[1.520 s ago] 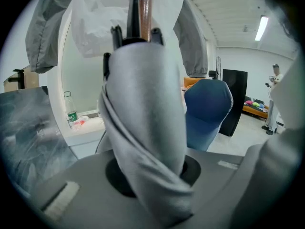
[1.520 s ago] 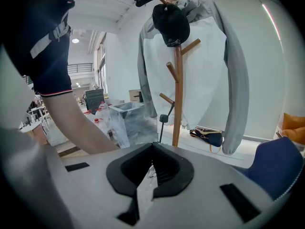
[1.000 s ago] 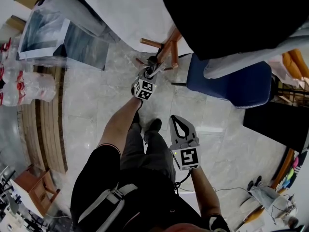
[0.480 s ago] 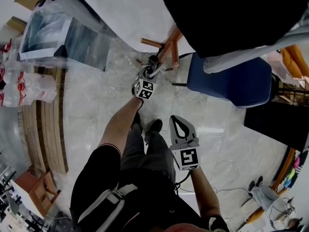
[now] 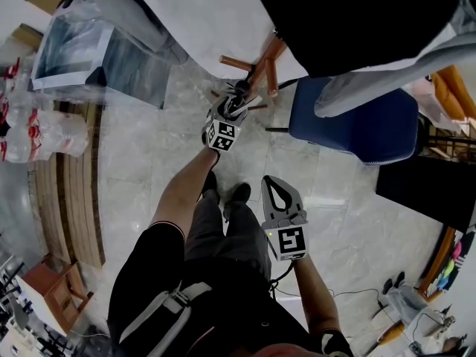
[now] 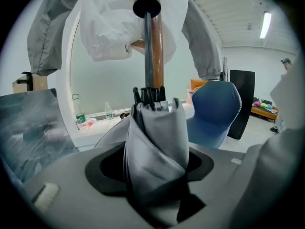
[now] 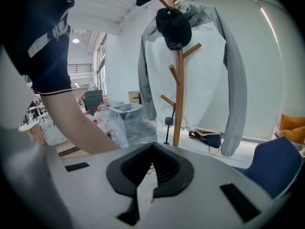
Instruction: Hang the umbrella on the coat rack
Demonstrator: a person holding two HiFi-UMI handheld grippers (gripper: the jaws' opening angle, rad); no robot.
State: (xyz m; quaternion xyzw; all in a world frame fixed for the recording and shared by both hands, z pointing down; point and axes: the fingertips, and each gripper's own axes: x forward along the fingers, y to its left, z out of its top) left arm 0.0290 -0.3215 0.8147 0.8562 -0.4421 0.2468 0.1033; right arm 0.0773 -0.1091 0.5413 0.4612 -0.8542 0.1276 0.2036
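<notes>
Grey cloth umbrella point(image 6: 157, 147), wooden coat rack point(image 6: 158, 56) (smooth, varnished), glossy stone floor point(image 5: 134, 151).

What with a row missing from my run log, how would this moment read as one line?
left gripper: jaws opening, folded umbrella between them | umbrella: alongside coat rack pole | right gripper: shut, empty

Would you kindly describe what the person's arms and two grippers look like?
Both the left gripper and right gripper have pale grey bodies with black jaw pads, and each carries a white cube printed with black square markers. The arms are bare below short dark sleeves edged in red.
</notes>
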